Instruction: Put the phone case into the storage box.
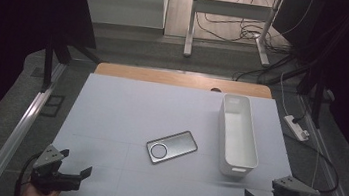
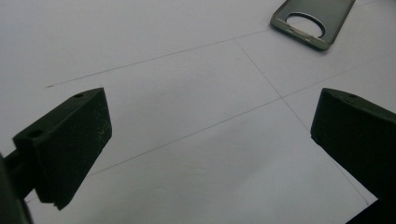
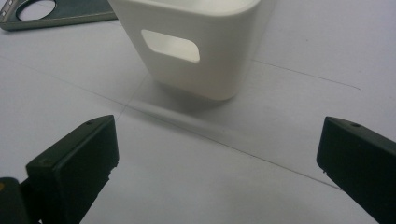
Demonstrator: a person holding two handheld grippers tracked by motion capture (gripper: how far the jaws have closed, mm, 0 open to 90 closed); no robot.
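A grey metal-look phone case with a round cut-out lies flat near the middle of the white mat. To its right stands a long white plastic bin, with nothing visible inside. My left gripper rests at the mat's near left corner, open and holding nothing. In the left gripper view the phone case lies well ahead of the gripper. My right gripper sits at the near right corner. Its view has the gripper open just short of the bin's handled end, with the phone case beyond.
A wooden tabletop strip edges the mat at the back. Metal rails run along both sides. A white power strip and cables lie on the floor to the right. Desk legs stand beyond the table.
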